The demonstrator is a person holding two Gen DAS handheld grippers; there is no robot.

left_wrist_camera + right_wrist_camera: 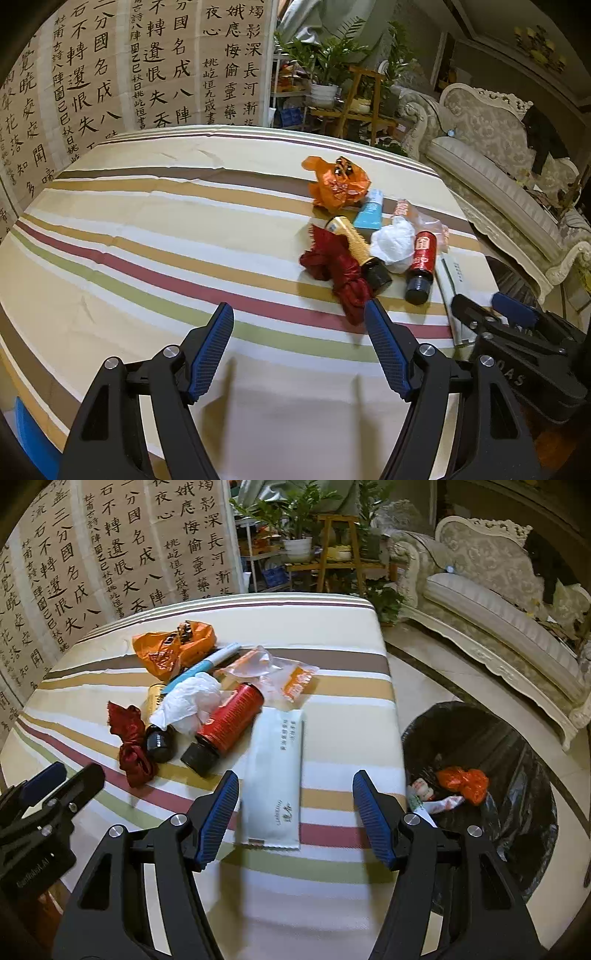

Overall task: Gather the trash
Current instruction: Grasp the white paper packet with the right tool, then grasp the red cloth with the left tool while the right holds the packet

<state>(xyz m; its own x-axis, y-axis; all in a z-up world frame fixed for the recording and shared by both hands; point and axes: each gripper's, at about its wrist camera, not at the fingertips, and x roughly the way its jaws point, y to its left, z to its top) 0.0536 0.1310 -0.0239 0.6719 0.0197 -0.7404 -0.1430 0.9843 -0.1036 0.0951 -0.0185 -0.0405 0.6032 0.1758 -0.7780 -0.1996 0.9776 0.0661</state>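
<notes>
Blue-padded right gripper [295,805] jaws wide, empty, over white sachet [275,775] on striped table [110,672]. Left gripper [299,332] also wide, empty. Trash pile beyond: red bottle [229,723] half-hides tissue [192,701]; gold bottle's label unreadable. Bin [517,746] cut off.

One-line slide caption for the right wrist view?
Open right gripper hovers over a white sachet on the striped tablecloth, trash pile beyond, lined bin alongside.
</notes>
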